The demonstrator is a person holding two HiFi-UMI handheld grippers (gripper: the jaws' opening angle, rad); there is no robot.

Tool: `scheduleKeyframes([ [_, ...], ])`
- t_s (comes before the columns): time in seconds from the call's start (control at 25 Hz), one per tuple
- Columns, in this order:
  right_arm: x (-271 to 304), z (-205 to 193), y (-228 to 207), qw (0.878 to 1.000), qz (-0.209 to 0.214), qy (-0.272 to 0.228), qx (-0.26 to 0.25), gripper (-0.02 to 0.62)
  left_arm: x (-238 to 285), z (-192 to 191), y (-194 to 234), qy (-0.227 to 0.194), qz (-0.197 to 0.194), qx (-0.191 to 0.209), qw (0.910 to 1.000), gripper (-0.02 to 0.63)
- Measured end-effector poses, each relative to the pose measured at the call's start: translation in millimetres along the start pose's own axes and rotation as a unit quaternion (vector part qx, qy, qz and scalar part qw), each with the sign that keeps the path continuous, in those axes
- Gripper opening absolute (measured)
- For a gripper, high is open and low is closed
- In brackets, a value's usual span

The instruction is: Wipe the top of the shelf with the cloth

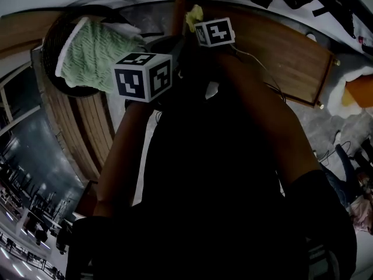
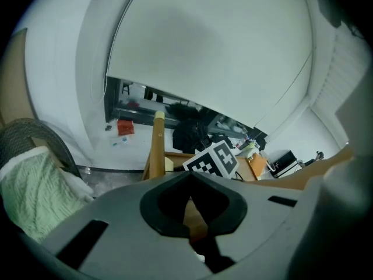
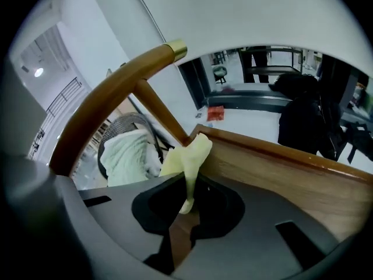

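Note:
A pale yellow cloth (image 3: 192,156) hangs pinched in my right gripper (image 3: 187,182), which is shut on it at the near edge of the wooden shelf top (image 3: 280,171). In the head view the cloth (image 1: 193,16) shows just beyond the right gripper's marker cube (image 1: 214,32), at the left end of the shelf top (image 1: 280,51). My left gripper (image 2: 190,182) is shut with nothing in it, held beside the right one; its marker cube (image 1: 143,76) sits left of the cloth. From the left gripper view, the right gripper's cube (image 2: 213,159) is straight ahead.
A dark wire basket (image 1: 55,39) holding a folded green towel (image 1: 93,51) stands left of the shelf. A curved wooden post with a brass tip (image 3: 116,92) rises at the shelf's left end. My arms hide much of the head view.

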State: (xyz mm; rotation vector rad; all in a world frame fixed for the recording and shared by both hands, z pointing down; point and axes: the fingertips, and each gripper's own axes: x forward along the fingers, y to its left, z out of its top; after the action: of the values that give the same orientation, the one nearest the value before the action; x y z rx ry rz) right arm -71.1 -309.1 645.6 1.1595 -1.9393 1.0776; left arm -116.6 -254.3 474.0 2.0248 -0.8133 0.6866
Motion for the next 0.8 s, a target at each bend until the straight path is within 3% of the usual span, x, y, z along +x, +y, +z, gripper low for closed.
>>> scheduleKeyframes([
  [0.4,-29,-26,-52,1.000,-0.022,0.001,-0.012,0.046,39,-2,-46,0.006,-0.032,0.006,0.9995,0.011],
  [0.8,-77,-55,-116,0.999,-0.042,0.001,0.001,0.045,80,-7,-92,0.015,-0.038,0.010,0.9991,0.011],
])
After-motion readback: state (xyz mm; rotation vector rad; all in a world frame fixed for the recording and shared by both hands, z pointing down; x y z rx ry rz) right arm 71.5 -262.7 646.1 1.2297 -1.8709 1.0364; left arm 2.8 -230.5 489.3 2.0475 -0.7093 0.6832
